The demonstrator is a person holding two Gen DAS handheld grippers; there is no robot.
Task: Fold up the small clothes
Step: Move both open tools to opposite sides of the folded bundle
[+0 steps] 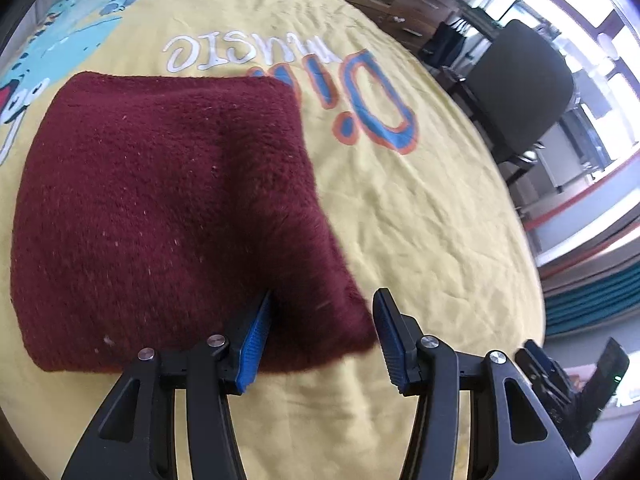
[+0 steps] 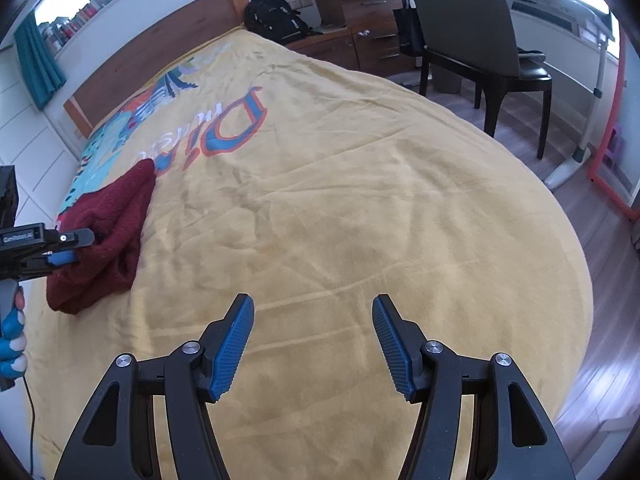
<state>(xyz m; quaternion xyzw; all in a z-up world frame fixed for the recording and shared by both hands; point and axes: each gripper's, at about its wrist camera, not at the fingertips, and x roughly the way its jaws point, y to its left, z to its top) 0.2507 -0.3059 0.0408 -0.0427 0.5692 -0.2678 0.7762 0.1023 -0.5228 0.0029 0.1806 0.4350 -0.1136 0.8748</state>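
A folded dark red knitted garment (image 1: pixel 160 200) lies on the yellow printed bedspread (image 1: pixel 420 220). My left gripper (image 1: pixel 320 320) stands open over its near right corner. That corner lies between the two blue pads, and the left pad (image 1: pixel 256 328) is against the fabric without pinching it. In the right wrist view the garment (image 2: pixel 108 232) is at the far left, with the left gripper (image 2: pixel 68 246) at its edge, held by a gloved hand (image 2: pixel 12 340). My right gripper (image 2: pixel 312 320) is open above bare bedspread (image 2: pixel 360 200), well to the right of the garment, with nothing between its fingers.
A wooden headboard (image 2: pixel 160 40) ends the bed at the far side. A black backpack (image 2: pixel 276 16) and wooden drawers (image 2: pixel 360 0) stand beyond the bed. A dark chair (image 2: pixel 460 12) is on the wooden floor to the right, by a desk and window.
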